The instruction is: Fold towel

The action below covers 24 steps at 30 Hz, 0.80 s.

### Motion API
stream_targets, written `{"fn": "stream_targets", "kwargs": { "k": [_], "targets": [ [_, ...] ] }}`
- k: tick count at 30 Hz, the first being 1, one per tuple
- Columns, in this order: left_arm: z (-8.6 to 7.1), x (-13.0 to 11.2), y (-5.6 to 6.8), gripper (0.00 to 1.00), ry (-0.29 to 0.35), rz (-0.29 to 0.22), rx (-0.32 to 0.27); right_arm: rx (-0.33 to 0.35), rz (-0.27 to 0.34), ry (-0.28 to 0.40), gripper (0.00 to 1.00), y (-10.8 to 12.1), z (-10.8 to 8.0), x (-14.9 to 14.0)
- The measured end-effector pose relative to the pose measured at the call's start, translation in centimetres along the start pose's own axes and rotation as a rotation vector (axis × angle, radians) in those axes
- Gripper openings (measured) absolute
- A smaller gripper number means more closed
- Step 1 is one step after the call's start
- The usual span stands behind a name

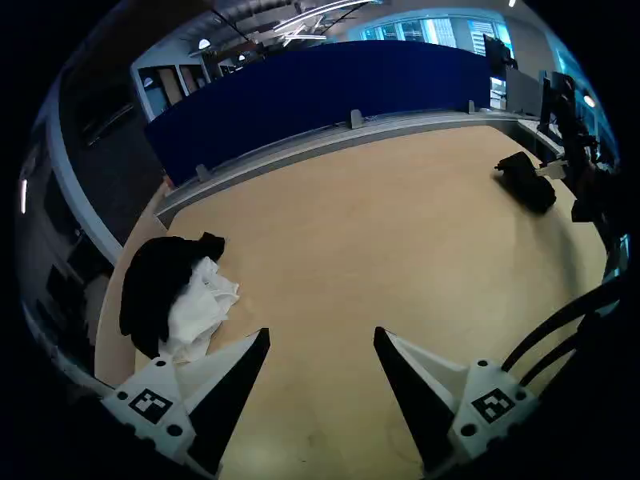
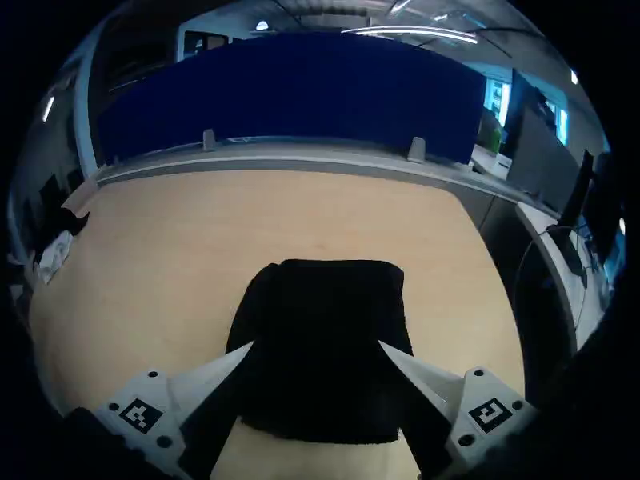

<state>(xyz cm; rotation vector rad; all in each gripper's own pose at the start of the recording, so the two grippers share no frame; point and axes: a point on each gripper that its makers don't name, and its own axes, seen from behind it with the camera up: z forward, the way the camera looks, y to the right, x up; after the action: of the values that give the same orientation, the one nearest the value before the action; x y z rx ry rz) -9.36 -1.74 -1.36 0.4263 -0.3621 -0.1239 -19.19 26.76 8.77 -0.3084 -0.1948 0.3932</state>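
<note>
Two towels (image 1: 156,280) (image 2: 320,344), perhaps; one white cloth (image 1: 200,308)

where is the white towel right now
In the left gripper view, the white towel lies crumpled at the left, near the edge of the table, against a black cloth and just beyond the left gripper.

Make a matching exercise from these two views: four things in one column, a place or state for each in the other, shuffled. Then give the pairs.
Things
1. folded black towel
2. white cloth
3. blue partition
4. left gripper

Places and states
A. stands along the far edge of the table
B. open, with bare table beneath
C. lies between the fingers of the right gripper
D. heaped against a black cloth

Pairs: 1-C, 2-D, 3-A, 4-B
</note>
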Motion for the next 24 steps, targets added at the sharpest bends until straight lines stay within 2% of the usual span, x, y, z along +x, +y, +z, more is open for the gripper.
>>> {"fn": "stream_targets", "kwargs": {
  "k": [8,15,18,24],
  "targets": [
    [-0.4,0.1,-0.2,0.97,0.007,-0.001,0.002,0.0,0.001,-0.03,1.0,-0.7,0.0,-2.4],
    [-0.9,-0.1,-0.7,0.97,0.009,-0.003,0.012,-0.011,-0.017,-0.067,1.0,-0.4,0.1,-4.8],
    [-1.0,-0.2,-1.0,0.97,0.01,-0.003,0.016,-0.01,-0.008,-0.065,1.0,-0.3,0.1,-4.8],
    [-1.2,-0.2,-1.3,0.97,0.019,-0.009,0.018,-0.007,0.022,-0.012,1.0,-0.8,-0.8,-2.7]
  ]
}}
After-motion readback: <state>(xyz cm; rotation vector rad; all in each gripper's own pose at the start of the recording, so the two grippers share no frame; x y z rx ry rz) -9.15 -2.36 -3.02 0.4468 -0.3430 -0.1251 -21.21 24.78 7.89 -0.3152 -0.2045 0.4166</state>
